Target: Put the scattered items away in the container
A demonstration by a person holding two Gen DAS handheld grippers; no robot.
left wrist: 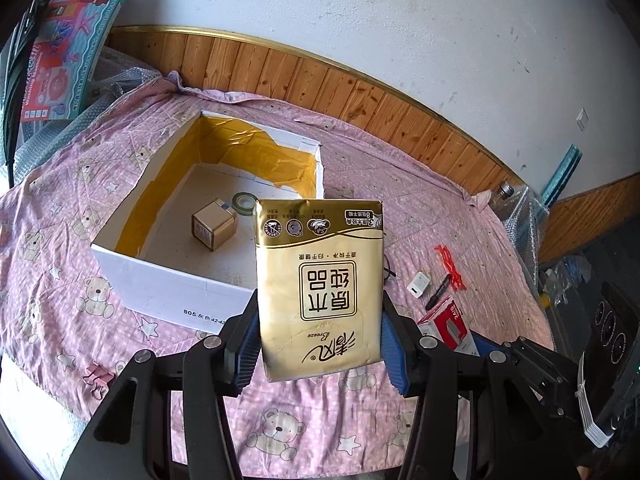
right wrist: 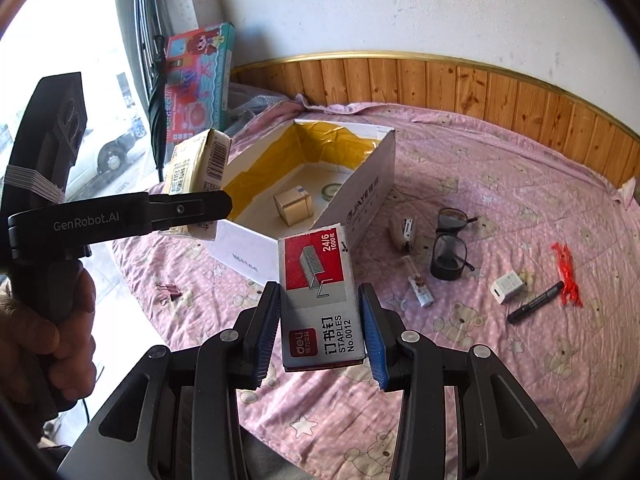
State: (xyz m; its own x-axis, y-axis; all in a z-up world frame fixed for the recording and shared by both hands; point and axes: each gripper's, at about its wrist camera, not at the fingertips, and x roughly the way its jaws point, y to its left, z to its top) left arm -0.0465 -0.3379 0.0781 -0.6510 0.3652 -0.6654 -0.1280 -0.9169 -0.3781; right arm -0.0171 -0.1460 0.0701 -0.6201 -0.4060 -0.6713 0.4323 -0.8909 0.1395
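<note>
Nearest in the left wrist view, the left gripper [left wrist: 316, 344] is clamped on a gold tissue pack [left wrist: 320, 288], held upright just before the white box [left wrist: 168, 284], the landmark here. Nearest in the right wrist view, the right gripper [right wrist: 320, 332] is clamped on a staples box [right wrist: 320, 300], also short of the white box. Both hang above a pink bear-print sheet [left wrist: 300, 428]. Inside the white box lie a small gold cube [left wrist: 214, 226] and a tape roll [left wrist: 245, 202]. Only the right wrist view shows, right of the white box, glasses [right wrist: 450, 244], a white charger [right wrist: 507, 287], a black marker [right wrist: 536, 302], and the person's hand [right wrist: 48, 320] on the left handle. Behind the white box run wood panelling [left wrist: 320, 80] and a white wall [left wrist: 400, 12]
</note>
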